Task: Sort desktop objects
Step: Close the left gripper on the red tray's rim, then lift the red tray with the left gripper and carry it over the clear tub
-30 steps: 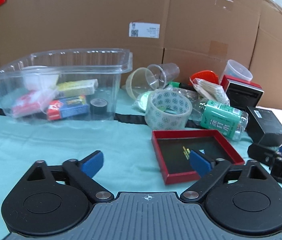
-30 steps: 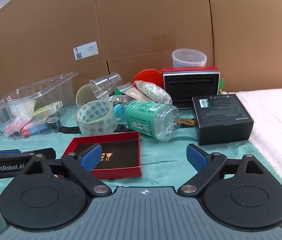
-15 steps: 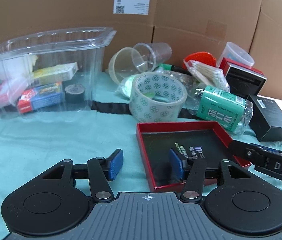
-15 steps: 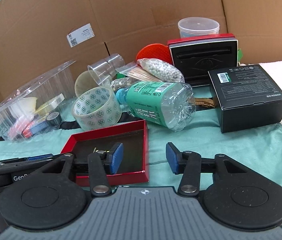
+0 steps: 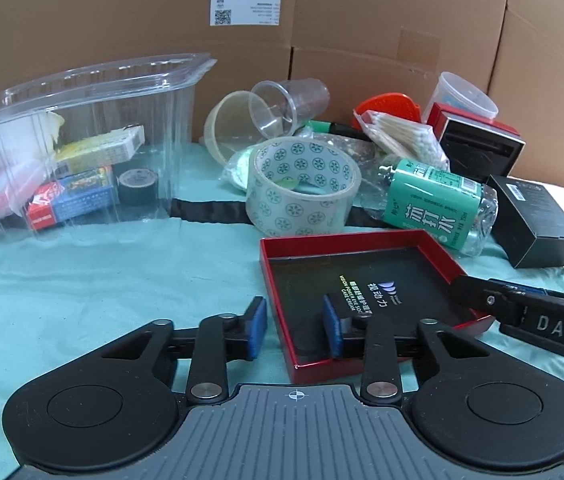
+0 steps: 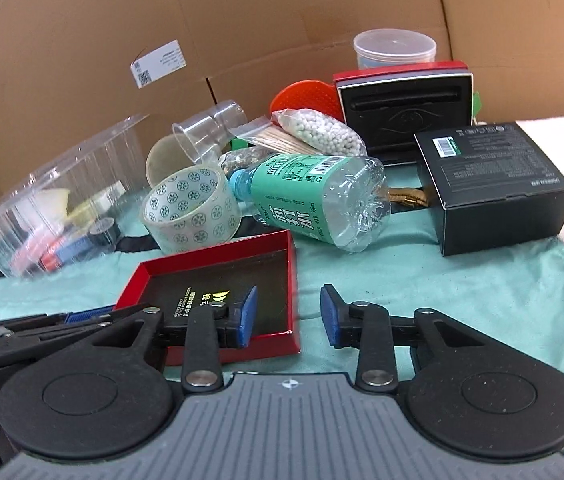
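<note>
Red tray (image 5: 438,252) on teal tabletop (image 5: 102,280): both grippers closed in since 1 s ago. Left gripper (image 5: 294,334) straddles its left wall, right gripper (image 6: 289,316) its right wall; pads not yet touching.

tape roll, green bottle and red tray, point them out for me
tape roll (image 5: 302,188), left wrist view, on its patterned outer wall
green bottle (image 6: 302,196), right wrist view, on its green label
red tray (image 5: 278,300), left wrist view, on its left red wall
</note>
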`<state>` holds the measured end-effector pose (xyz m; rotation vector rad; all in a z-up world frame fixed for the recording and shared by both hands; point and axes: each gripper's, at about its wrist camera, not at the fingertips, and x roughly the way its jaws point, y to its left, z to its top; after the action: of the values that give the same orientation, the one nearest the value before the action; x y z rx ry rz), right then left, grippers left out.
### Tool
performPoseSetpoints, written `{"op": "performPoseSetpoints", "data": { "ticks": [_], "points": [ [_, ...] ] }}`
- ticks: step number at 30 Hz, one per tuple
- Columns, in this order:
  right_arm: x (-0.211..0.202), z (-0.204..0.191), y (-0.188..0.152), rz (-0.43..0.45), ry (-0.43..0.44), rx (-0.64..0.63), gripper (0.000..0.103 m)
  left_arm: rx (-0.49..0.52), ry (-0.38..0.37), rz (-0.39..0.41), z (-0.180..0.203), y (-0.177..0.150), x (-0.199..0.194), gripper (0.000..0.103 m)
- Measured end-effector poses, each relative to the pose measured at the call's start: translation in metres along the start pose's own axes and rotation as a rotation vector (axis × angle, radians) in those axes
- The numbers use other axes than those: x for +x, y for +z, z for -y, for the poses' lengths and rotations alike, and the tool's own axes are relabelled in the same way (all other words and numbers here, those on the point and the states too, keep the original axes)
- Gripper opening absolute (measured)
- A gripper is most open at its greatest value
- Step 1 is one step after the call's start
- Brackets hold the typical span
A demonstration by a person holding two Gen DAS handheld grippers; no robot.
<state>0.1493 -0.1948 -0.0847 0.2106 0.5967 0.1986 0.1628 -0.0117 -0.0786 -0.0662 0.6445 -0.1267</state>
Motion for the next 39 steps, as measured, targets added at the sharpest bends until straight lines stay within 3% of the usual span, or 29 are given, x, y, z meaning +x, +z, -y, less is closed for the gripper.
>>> {"op": "performPoseSetpoints", "data": {
  "ticks": [4, 9, 21, 24, 26, 30, 39],
  "points": [
    [0.002, -0.003, -0.001, -0.013, -0.016, -0.031, 0.017, -0.004, 0.001, 0.003, 0.000, 0.000, 0.000, 0.015],
    [0.005, -0.003, -0.002, -0.023, -0.020, -0.047, 0.015, 0.015, 0.021, 0.016, 0.003, -0.002, 0.001, 0.010],
    [0.003, -0.008, -0.004, -0.032, -0.038, -0.070, 0.015, 0.093, 0.111, -0.005, 0.019, -0.002, 0.003, 0.010],
    [0.004, -0.009, -0.004, -0.032, -0.042, -0.072, 0.015, 0.091, 0.129, -0.010, 0.020, -0.002, 0.003, 0.005],
    [0.002, -0.007, -0.005, -0.026, -0.038, -0.066, 0.014, 0.078, 0.136, -0.005, 0.018, -0.003, 0.002, 0.000],
    [-0.003, -0.006, -0.006, -0.008, -0.018, -0.051, 0.009, 0.031, 0.120, 0.015, 0.009, -0.004, -0.004, 0.000],
    [-0.018, -0.016, -0.010, 0.009, -0.007, -0.080, 0.009, 0.057, 0.136, 0.084, 0.010, -0.003, -0.028, 0.000]
  ]
}}
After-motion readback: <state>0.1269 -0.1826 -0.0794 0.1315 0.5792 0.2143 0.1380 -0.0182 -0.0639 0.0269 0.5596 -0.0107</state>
